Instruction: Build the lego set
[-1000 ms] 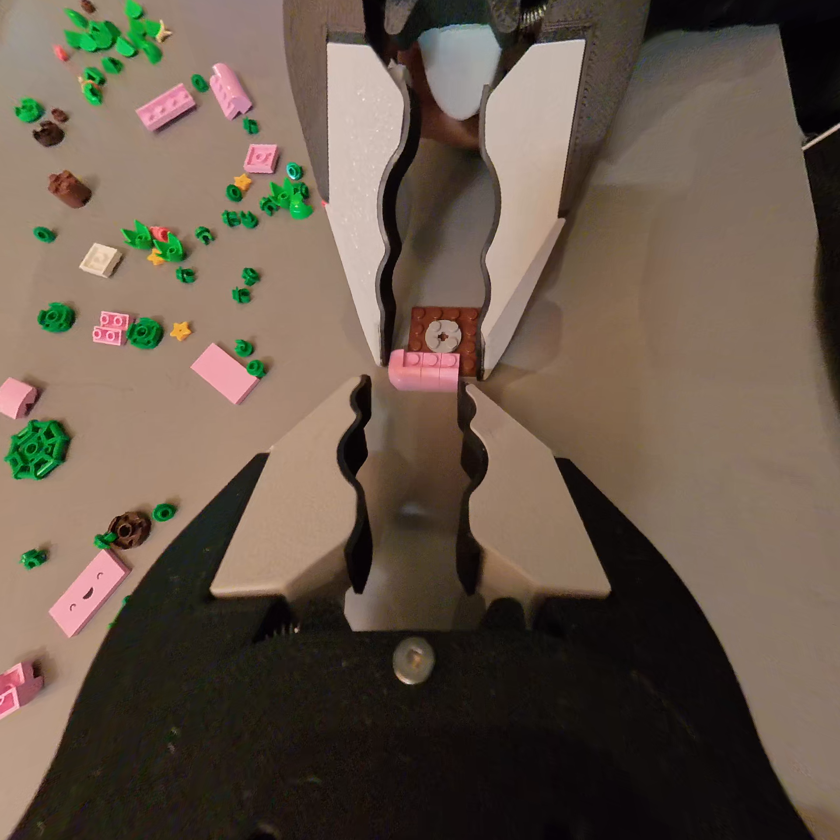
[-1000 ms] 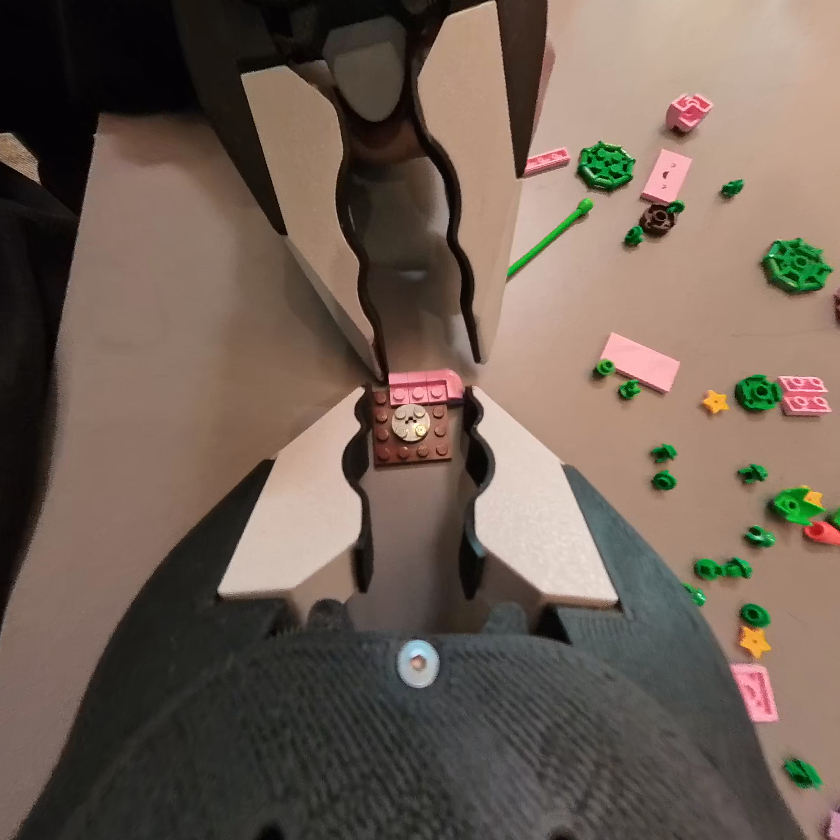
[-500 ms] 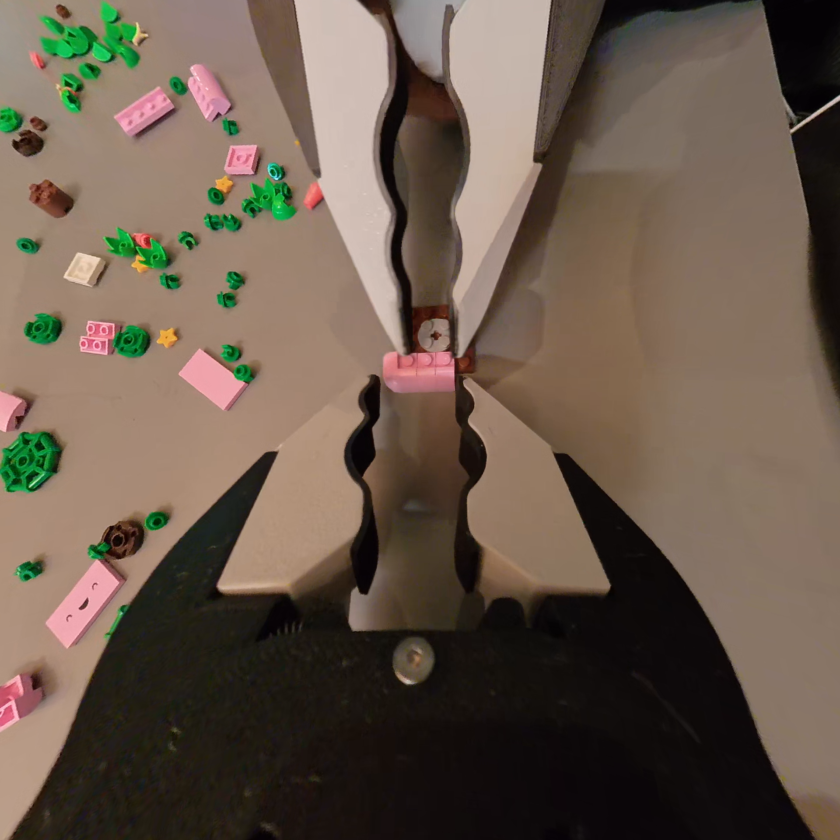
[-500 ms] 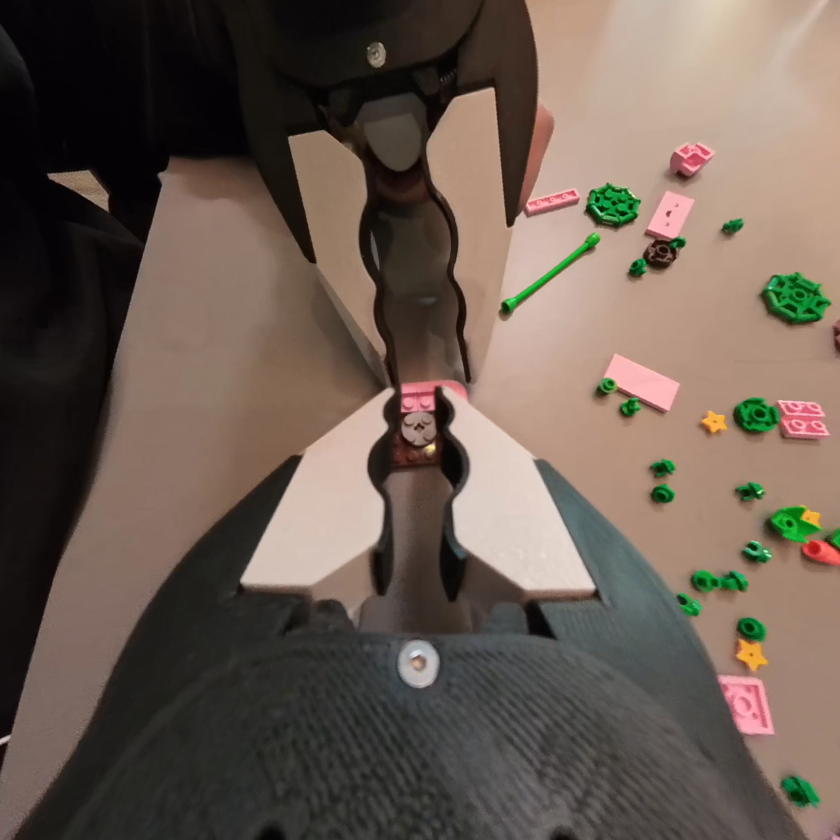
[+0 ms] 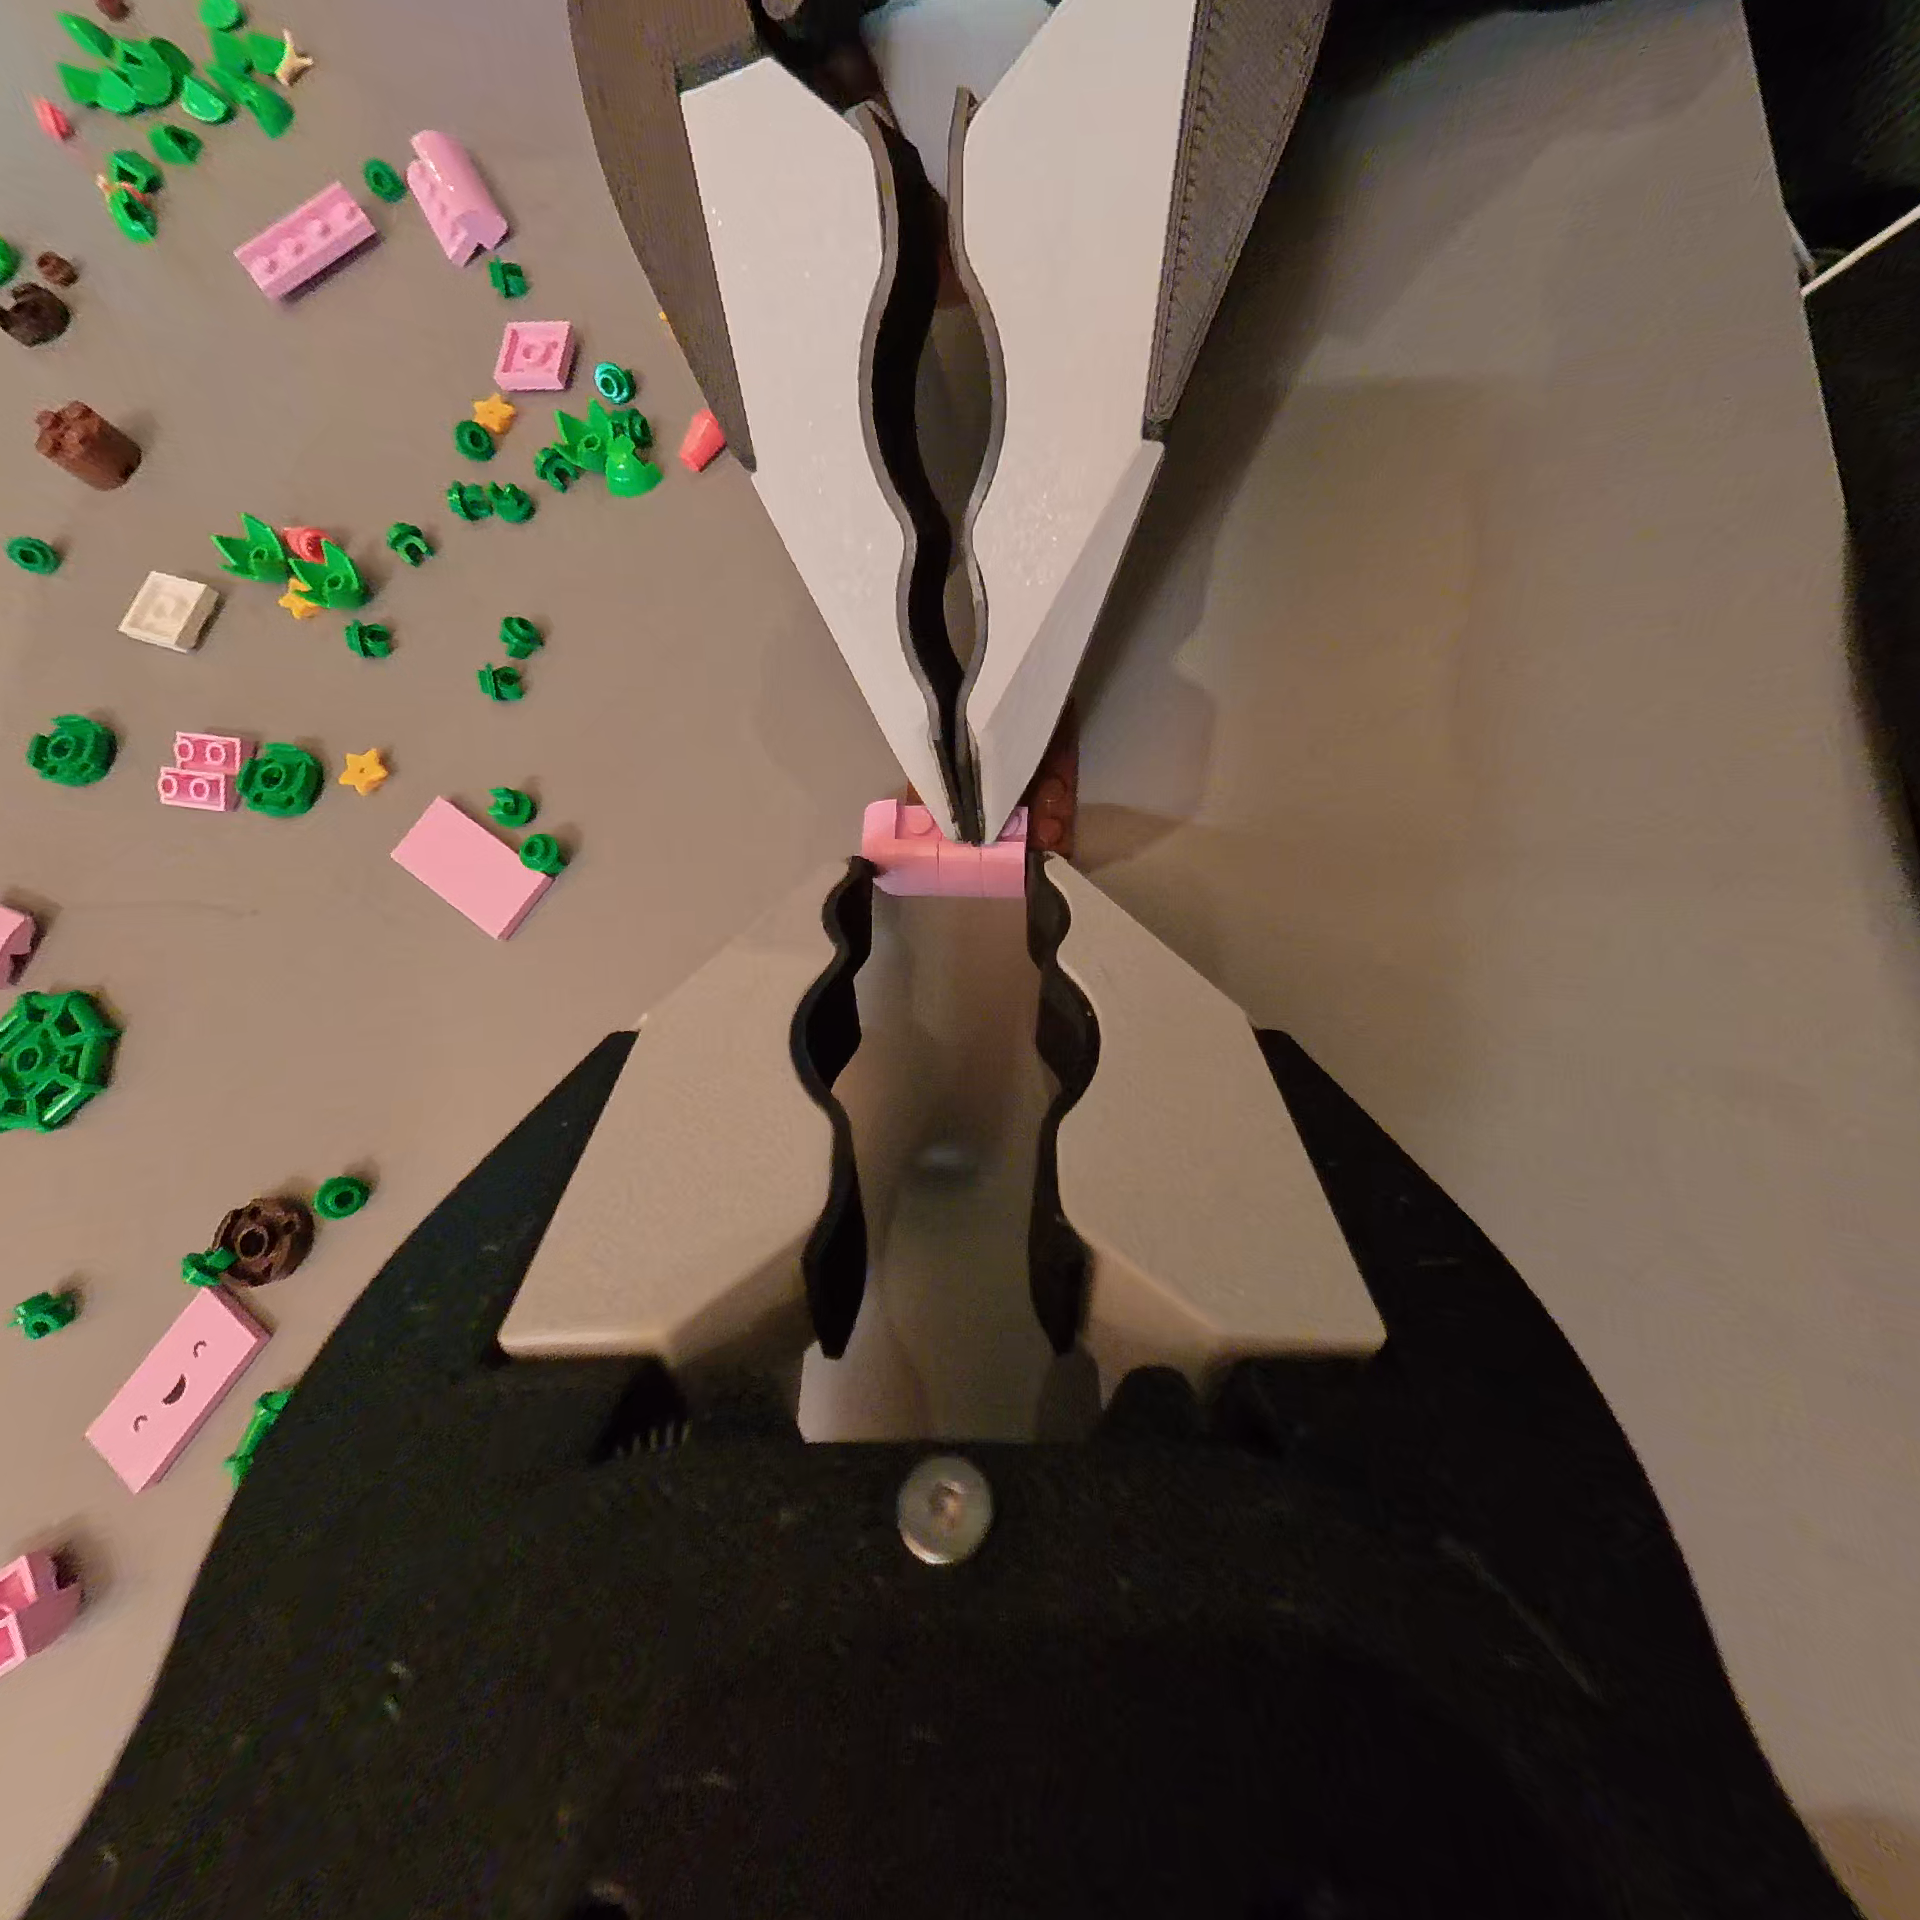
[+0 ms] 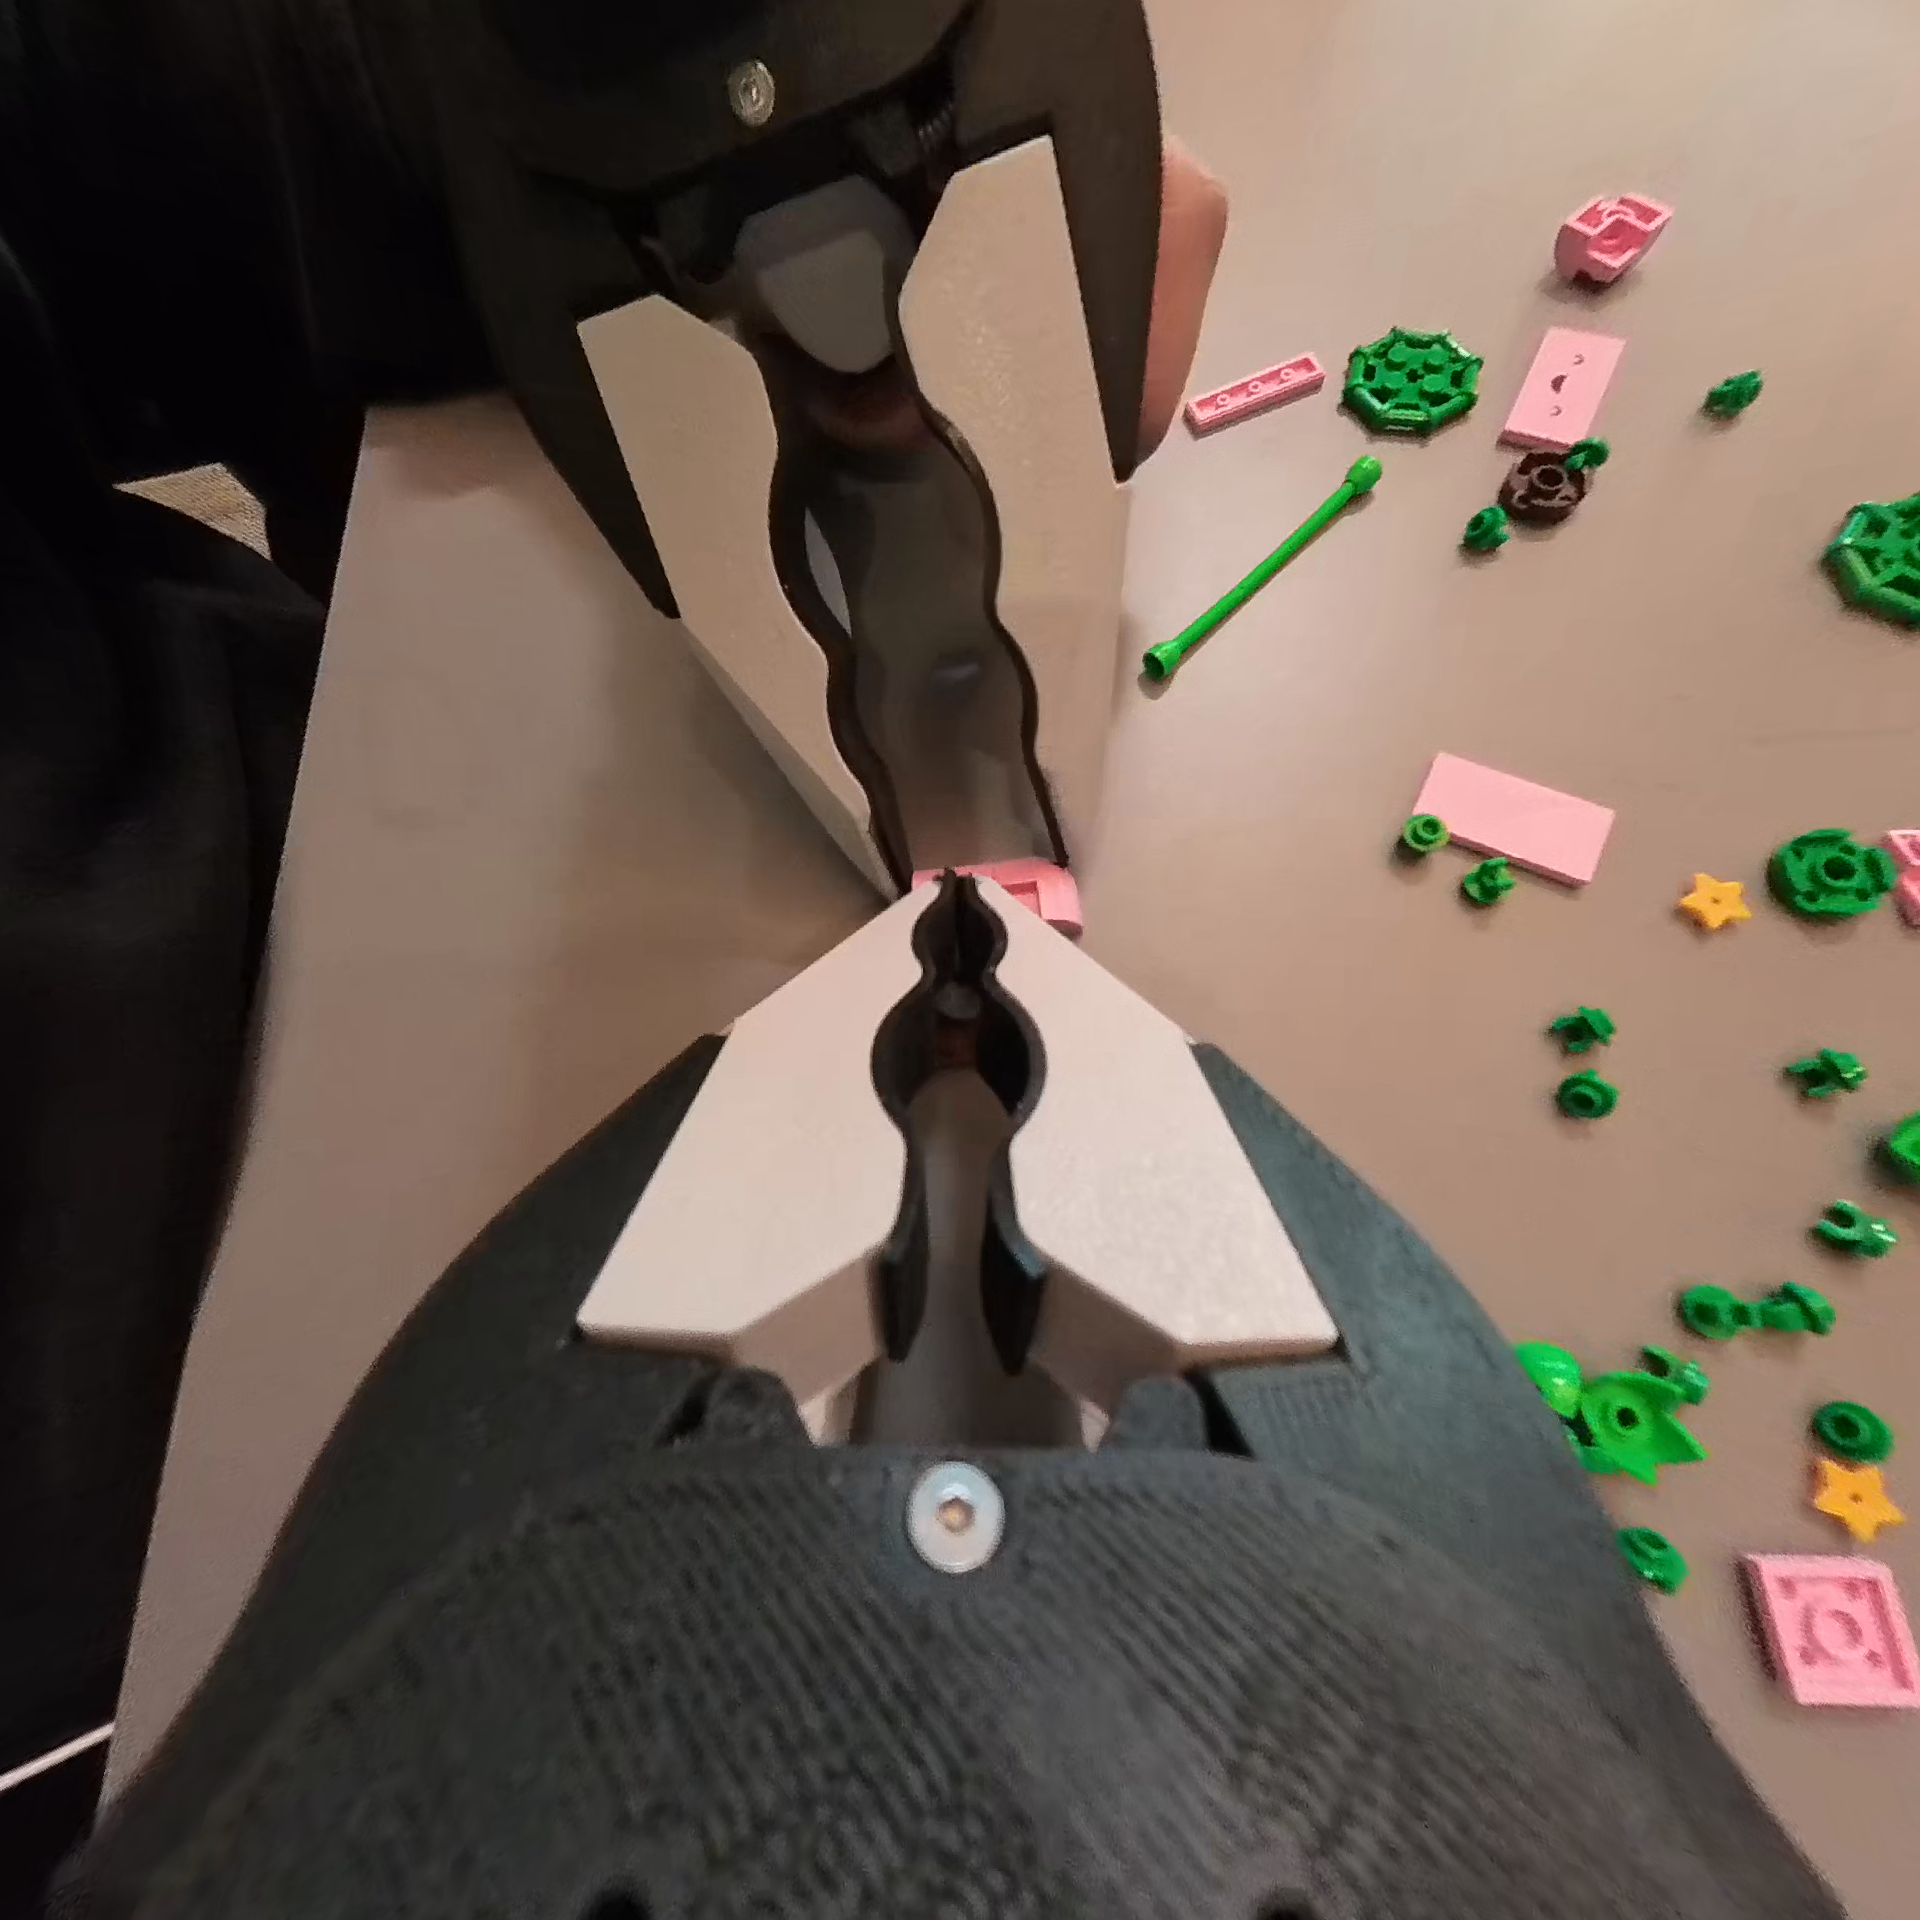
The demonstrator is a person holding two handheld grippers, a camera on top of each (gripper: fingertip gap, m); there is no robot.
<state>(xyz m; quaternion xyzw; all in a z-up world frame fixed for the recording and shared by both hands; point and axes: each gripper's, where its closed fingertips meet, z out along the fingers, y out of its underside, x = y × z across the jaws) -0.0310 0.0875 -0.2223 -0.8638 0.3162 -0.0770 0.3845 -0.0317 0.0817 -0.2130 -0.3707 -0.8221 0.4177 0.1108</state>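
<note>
Right tool [image 6: 961, 883] is closed, tips pressed down onto the pink curved brick [image 5: 940, 862] seated on the brown plate [image 5: 1049, 805]. Left tool [image 5: 945, 883] is held apart, tips bracketing the brick's ends. Assembly sits mid-surface [image 5: 1455, 727], toward the bare side. Step judged: brick being seated; next, tools lifted clear and another piece fetched. Loose pink tile [image 5: 473, 868] and green studs [image 5: 499, 681] are scattered on the opposite side; surface edge well apart.

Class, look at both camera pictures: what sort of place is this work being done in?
Probably an indoor hobby or work table, not a factory. A plain grey-beige tabletop carries scattered loose toy bricks: small green plastic leaf pieces, a flat pink rectangular tile and a thin green plastic rod.
</note>
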